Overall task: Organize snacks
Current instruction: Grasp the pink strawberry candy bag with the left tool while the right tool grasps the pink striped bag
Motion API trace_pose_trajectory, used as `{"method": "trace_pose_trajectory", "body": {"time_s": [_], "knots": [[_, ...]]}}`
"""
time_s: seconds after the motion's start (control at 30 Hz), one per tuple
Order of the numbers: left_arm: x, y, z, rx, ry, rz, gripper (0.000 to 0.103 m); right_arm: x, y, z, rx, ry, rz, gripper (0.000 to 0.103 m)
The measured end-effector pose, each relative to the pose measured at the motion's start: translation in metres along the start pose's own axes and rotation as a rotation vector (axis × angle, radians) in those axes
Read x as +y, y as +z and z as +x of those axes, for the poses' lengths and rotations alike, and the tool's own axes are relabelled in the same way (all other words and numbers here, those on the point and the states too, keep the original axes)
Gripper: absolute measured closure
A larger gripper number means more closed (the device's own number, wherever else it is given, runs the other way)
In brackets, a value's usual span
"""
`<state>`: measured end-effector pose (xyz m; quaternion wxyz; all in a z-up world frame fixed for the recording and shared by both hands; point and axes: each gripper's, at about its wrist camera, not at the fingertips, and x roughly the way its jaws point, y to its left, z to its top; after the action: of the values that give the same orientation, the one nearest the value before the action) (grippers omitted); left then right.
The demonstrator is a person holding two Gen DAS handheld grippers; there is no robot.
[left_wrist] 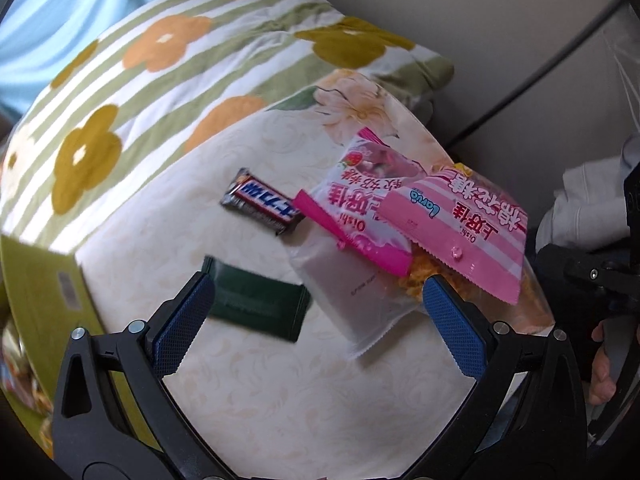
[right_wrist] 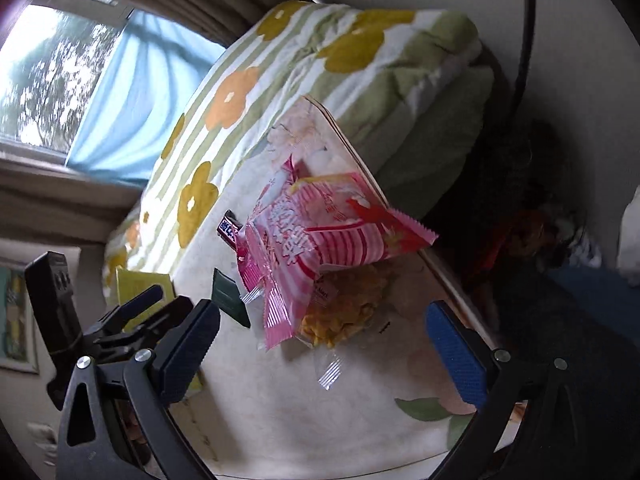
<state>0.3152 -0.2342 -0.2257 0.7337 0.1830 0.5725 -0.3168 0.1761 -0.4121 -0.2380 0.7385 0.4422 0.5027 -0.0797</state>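
On a cream table [left_wrist: 280, 380] lie a Snickers bar [left_wrist: 262, 207], a dark green packet [left_wrist: 256, 300], a clear bag of yellow snack [left_wrist: 352, 296] and two pink Oishi bags [left_wrist: 452, 220] stacked on it. My left gripper [left_wrist: 316, 312] hovers open above the green packet and the clear bag's corner, holding nothing. In the right wrist view the pink bags [right_wrist: 304, 236] lie over the yellow snack bag [right_wrist: 344, 312], with the green packet [right_wrist: 230, 298] to their left. My right gripper [right_wrist: 320, 340] is open just short of them, empty.
A flowered, striped quilt [left_wrist: 160, 72] is piled behind the table. A yellow-green box [left_wrist: 44, 280] sits at the table's left edge. The other gripper and a hand [left_wrist: 600, 368] show at the right of the left wrist view. A window with a blue curtain [right_wrist: 132, 92] is at the left.
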Motion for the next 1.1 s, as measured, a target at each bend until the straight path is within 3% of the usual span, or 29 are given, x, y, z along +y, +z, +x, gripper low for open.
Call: {"method": "trace_pose_trajectory", "body": {"time_s": [0.3, 0.63, 0.83, 1.1], "knots": [[-0.003, 0.030, 0.033, 0.059, -0.013, 0.122, 0.000, -0.011, 0.016, 0.031, -0.046, 0.081, 0.176, 0.002], [-0.005, 0.043, 0.053, 0.097, -0.059, 0.179, 0.000, -0.016, 0.026, 0.052, -0.078, 0.100, 0.248, 0.035], [-0.015, 0.050, 0.058, 0.111, -0.065, 0.244, 0.000, -0.002, 0.029, 0.048, -0.093, 0.047, 0.142, 0.047], [-0.029, 0.060, 0.058, 0.121, -0.075, 0.346, 0.000, 0.021, 0.033, 0.028, -0.145, -0.074, -0.042, 0.051]]}}
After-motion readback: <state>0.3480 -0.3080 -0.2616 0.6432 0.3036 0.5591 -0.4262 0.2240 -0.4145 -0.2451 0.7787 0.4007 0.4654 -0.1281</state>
